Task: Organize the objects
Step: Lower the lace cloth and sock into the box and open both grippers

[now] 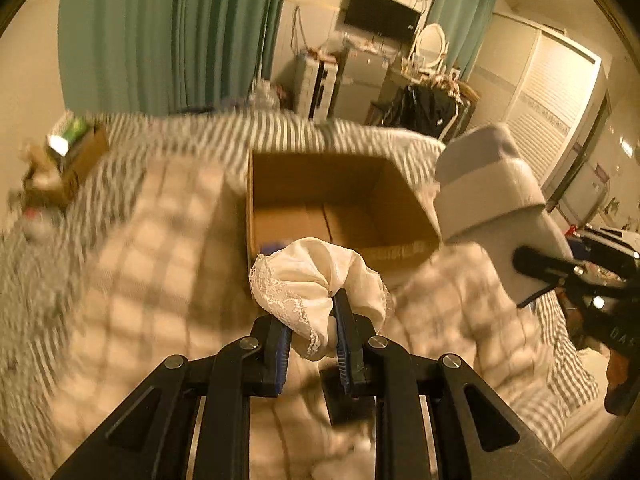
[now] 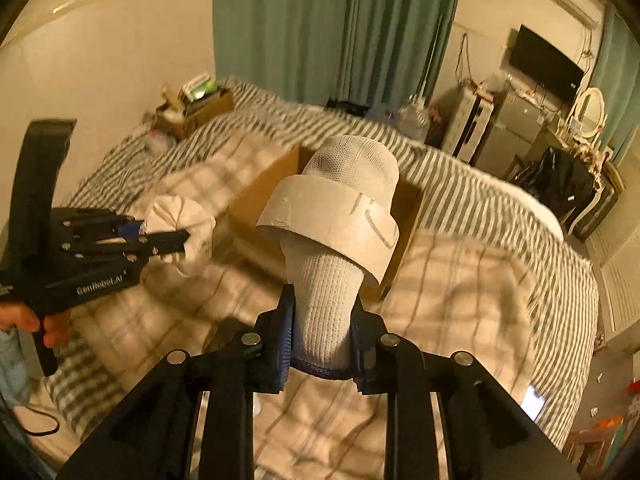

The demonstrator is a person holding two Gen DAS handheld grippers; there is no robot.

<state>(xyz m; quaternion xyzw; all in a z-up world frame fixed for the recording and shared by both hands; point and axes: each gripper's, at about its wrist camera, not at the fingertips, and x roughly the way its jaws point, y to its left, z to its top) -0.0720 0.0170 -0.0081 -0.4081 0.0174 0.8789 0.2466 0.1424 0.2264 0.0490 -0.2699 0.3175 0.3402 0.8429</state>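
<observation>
My left gripper (image 1: 312, 320) is shut on a bunched white lace cloth (image 1: 308, 276) and holds it just before the near rim of an open cardboard box (image 1: 316, 188) on the bed. My right gripper (image 2: 322, 320) is shut on a rolled grey sock bundle with a paper band (image 2: 340, 216), held upright above the box (image 2: 260, 196). In the left wrist view the sock bundle (image 1: 492, 184) hangs at the box's right side. In the right wrist view the left gripper (image 2: 168, 240) with the cloth (image 2: 180, 220) is left of the box.
The box sits on a checked blanket (image 1: 140, 260) over a striped bed cover (image 2: 480, 200). A smaller box of items (image 2: 192, 108) stands at the bed's far corner by the wall. Green curtains, a TV, a mirror and drawers line the far side.
</observation>
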